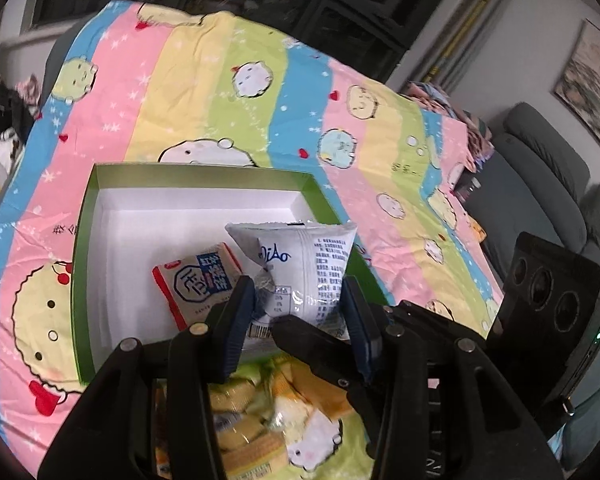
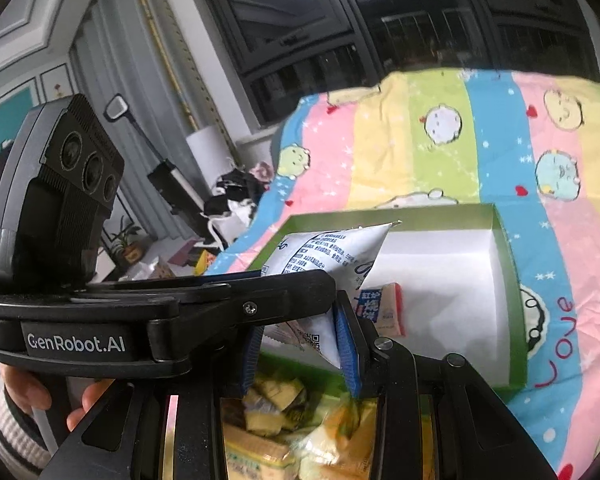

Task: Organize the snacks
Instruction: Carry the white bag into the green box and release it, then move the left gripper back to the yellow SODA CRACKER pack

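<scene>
A white snack bag with blue print (image 1: 308, 268) is held over a green box with a white inside (image 1: 140, 208). My left gripper (image 1: 300, 304) is shut on its lower end. In the right wrist view my right gripper (image 2: 300, 336) is shut on a corner of the same white bag (image 2: 324, 252), with the left gripper's body (image 2: 140, 312) crossing just in front. A red-and-blue snack packet (image 1: 198, 284) lies in the box beside the bag; it also shows in the right wrist view (image 2: 384, 308). Several yellow snack packets (image 1: 252, 432) lie below the grippers, near the box's front edge.
The box (image 2: 512, 280) sits on a striped pastel cartoon blanket (image 1: 220, 100). A grey sofa (image 1: 560, 208) stands to the right of the blanket. Dark windows (image 2: 340, 20) lie behind. A hand (image 2: 32, 396) holds the left gripper.
</scene>
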